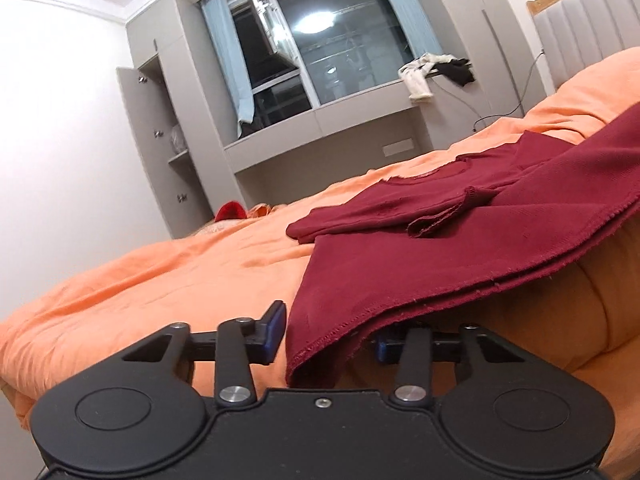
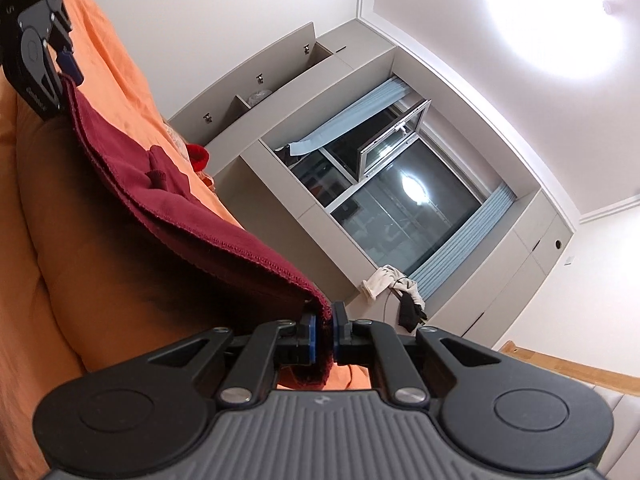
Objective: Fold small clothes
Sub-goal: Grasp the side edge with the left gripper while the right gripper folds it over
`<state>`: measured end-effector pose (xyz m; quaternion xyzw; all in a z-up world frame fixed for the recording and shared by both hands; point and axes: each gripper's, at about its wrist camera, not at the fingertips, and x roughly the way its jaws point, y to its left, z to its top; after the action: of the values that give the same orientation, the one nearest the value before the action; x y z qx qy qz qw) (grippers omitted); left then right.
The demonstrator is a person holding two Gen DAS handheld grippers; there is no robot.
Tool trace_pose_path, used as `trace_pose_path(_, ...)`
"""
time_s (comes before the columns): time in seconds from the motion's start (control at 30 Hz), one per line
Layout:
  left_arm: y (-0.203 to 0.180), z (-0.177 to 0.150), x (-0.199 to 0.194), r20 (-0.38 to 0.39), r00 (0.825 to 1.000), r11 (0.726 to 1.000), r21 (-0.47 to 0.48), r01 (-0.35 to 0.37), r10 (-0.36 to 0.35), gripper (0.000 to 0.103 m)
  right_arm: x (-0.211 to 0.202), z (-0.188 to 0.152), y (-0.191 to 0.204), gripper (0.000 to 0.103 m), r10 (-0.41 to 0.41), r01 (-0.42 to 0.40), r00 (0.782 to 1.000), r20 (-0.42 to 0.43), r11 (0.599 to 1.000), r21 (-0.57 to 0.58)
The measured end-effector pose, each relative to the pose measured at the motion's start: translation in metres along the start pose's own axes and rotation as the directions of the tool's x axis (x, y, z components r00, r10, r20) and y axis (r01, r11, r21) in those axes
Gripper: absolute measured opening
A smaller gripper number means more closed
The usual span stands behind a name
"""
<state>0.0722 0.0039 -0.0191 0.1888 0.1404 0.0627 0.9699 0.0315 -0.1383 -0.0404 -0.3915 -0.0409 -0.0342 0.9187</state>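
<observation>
Right claw (image 2: 324,332) pinching shirt hem (image 2: 316,304)

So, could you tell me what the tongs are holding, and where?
Right tongs pinch the maroon garment's hem corner; left tongs stand open around its other corner.

The left gripper (image 1: 328,334) sits low over an orange duvet (image 1: 168,276), its blue-padded fingers (image 1: 274,330) spread wide apart. A dark red shirt (image 1: 452,248) lies on the duvet, and its hemmed corner drapes down between the fingers, covering the right-hand one (whether cloth touches that pad cannot be told). A short sleeve (image 1: 444,216) is folded across the shirt's body. Beyond the bed stand a grey wardrobe (image 1: 160,148) with its door open, a window (image 1: 320,44) with pale blue curtains, and some white and black garments (image 1: 436,74) heaped on the sill. A red item (image 1: 231,212) lies at the bed's far edge.
</observation>
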Motion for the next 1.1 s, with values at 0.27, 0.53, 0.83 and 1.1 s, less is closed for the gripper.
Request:
trace_pose_path(0.27,-0.003,0.0,-0.008,0.044,0.999,0.999,0.035,0.021,-0.022,0.009,0.002,-0.004,0.009,0.007,-0.007,0.006,1.0,-0.007,0.998,-0.063)
trace_pose_path(0.53,0.027,0.02,-0.025,0.126,0.99,0.989,-0.122,0.078,-0.063,0.005,-0.008,0.014,0.001,0.005,-0.035,0.036,0.999,0.012,0.998,-0.044)
trace_pose_path(0.83,0.06,0.044,-0.095,0.283,0.955,0.984,-0.122,0.129,-0.09,0.005,-0.058,0.04,-0.038,0.005,-0.093,0.092,0.994,0.057,0.996,0.019)
trace_pose_path(1.1,0.092,0.065,-0.175,0.382,0.915,0.978,-0.1,0.182,-0.131,0.005,-0.119,0.064,-0.083,0.005,-0.137,0.122,0.982,0.131,0.986,0.113)
